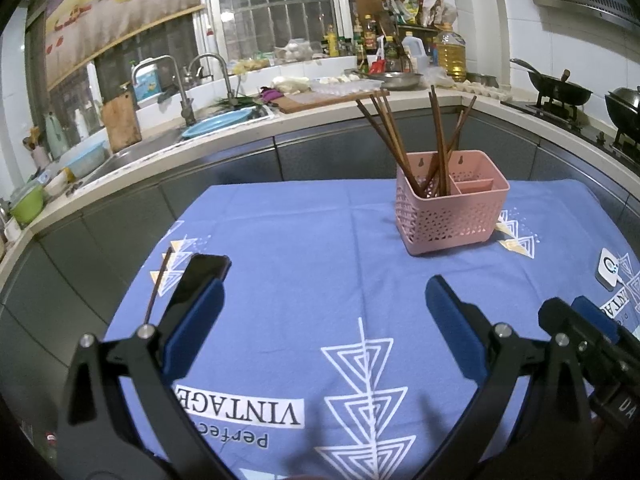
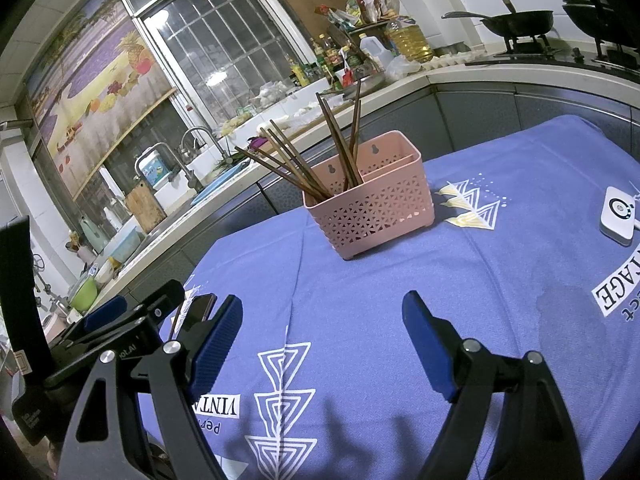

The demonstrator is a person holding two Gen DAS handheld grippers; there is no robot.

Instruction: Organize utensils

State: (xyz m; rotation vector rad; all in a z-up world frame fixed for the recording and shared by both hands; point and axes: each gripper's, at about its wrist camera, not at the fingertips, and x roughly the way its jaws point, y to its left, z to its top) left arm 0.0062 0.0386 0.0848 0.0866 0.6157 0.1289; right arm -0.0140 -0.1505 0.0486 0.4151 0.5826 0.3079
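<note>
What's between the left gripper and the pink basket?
Only bare blue tablecloth lies between the open left gripper and the pink basket, per the left wrist view.

Left gripper: black angular plastic arms with triangular cutouts, silver round screws at the pivots, ribbed blue pads on the finger insides. Right gripper was the same build: black frame, silver screws, blue pads. White lettering, partly cut off, on its black body.
</note>
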